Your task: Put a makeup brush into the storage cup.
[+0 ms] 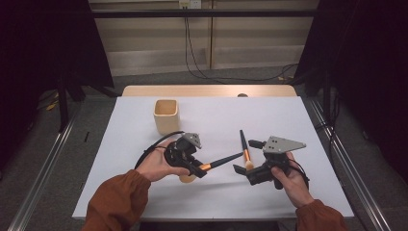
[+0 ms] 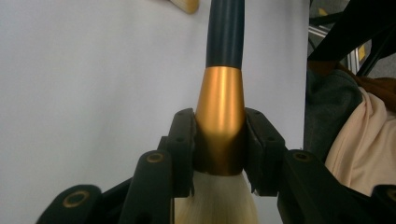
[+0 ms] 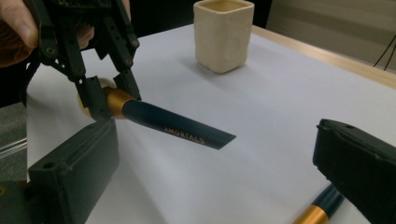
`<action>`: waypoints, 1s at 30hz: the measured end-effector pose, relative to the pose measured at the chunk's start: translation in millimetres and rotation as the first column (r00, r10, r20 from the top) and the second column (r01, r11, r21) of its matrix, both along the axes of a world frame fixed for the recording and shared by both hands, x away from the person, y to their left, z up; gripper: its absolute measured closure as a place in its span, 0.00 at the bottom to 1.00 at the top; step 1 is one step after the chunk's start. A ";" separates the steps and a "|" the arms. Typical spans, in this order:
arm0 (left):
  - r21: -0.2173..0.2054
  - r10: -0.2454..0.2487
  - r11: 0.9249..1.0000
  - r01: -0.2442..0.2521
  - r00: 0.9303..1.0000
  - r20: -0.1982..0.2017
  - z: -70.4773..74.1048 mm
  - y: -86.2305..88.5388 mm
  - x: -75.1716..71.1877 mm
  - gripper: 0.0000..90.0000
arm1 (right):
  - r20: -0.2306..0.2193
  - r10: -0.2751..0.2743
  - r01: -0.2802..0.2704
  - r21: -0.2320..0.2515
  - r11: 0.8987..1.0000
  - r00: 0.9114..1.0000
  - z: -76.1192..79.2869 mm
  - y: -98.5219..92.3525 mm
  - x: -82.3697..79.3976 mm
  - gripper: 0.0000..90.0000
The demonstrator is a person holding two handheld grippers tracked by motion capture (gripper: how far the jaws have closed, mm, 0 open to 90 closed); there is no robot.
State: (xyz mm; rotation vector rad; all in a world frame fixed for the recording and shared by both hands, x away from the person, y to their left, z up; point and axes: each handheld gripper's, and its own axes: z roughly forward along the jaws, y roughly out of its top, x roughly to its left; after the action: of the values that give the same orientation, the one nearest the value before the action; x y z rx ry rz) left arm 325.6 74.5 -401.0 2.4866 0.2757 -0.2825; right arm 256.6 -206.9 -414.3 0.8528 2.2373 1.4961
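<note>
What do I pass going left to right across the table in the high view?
Cream cup → left gripper, clamped on the gold collar of one brush → second brush lying on the table → right gripper, jaws open around it.

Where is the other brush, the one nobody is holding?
In the high view, the loose brush lies on the white table right of centre, between the open jaws of the right gripper, handle pointing away from the person.
</note>
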 end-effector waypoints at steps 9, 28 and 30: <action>0.051 -0.037 0.998 0.037 0.999 -0.003 2.8 -6.5 0.2 0.74 | -0.065 0.061 -0.065 -0.065 0.996 0.996 1.0 1.4 3.6 0.01; 0.144 -0.094 0.985 0.093 0.996 -0.003 5.8 -15.0 0.8 0.74 | -0.213 0.221 -0.265 -0.205 0.942 0.952 7.7 22.6 20.2 0.02; 0.152 -0.099 0.984 0.099 0.995 -0.004 6.4 -15.7 0.7 0.74 | -0.224 0.227 -0.277 -0.228 0.933 0.948 8.1 24.6 21.8 0.03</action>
State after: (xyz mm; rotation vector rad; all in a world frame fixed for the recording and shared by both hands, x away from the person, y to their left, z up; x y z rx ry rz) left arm 326.3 58.8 -394.6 2.6556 0.1779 -0.3084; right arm 278.4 -182.3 -406.2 0.6751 2.7014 1.2245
